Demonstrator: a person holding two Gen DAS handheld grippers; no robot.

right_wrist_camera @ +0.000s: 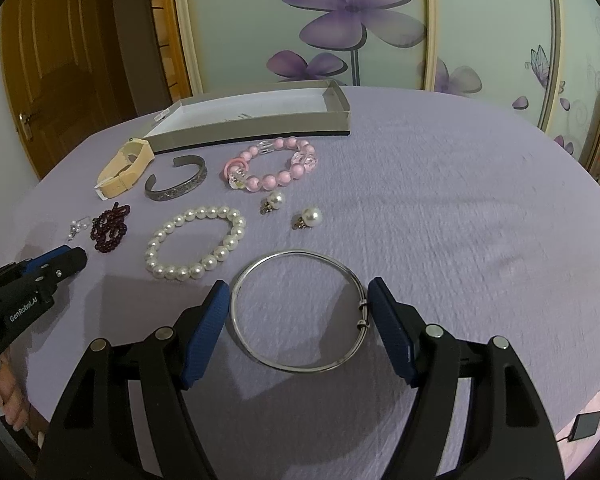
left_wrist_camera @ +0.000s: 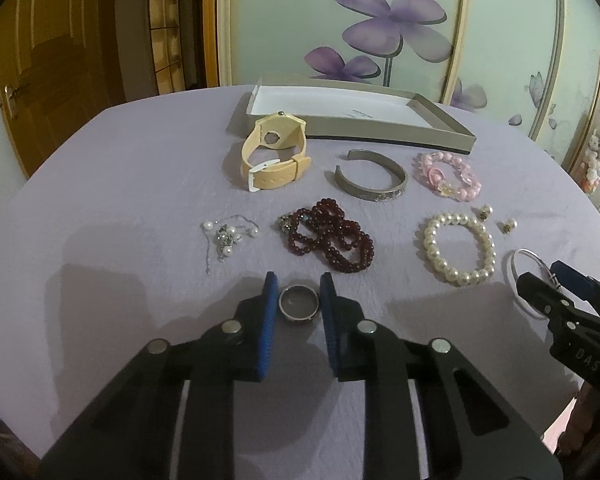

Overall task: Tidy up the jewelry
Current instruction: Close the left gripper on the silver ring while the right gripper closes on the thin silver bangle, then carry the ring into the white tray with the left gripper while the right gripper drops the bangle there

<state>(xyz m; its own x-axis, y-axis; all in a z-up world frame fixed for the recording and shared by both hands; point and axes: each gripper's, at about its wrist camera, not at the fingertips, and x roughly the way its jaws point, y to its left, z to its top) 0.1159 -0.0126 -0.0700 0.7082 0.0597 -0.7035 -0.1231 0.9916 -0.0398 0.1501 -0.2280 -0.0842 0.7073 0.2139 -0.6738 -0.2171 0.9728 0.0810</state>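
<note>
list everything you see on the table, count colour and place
box: 1, grey, white inside, far edge
watch: 1, cream, before box
cuff: 1, grey, right of watch
pink bracelet: 1, beside cuff
garnet beads: 1, dark red, centre
pearl bracelet: 1, white
pearl earrings: 2, white
chain: 1, silver, left
ring: 1, silver, in left gripper
bangle: 1, silver, between right gripper fingers

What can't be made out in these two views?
- Left wrist view: thin silver bangle partly covered by the right gripper.
- Left wrist view: small silver-and-pearl piece too small and tangled to identify.
- Both views: printing inside the box too small to read.
- Right wrist view: band ring hidden behind the left gripper.
</note>
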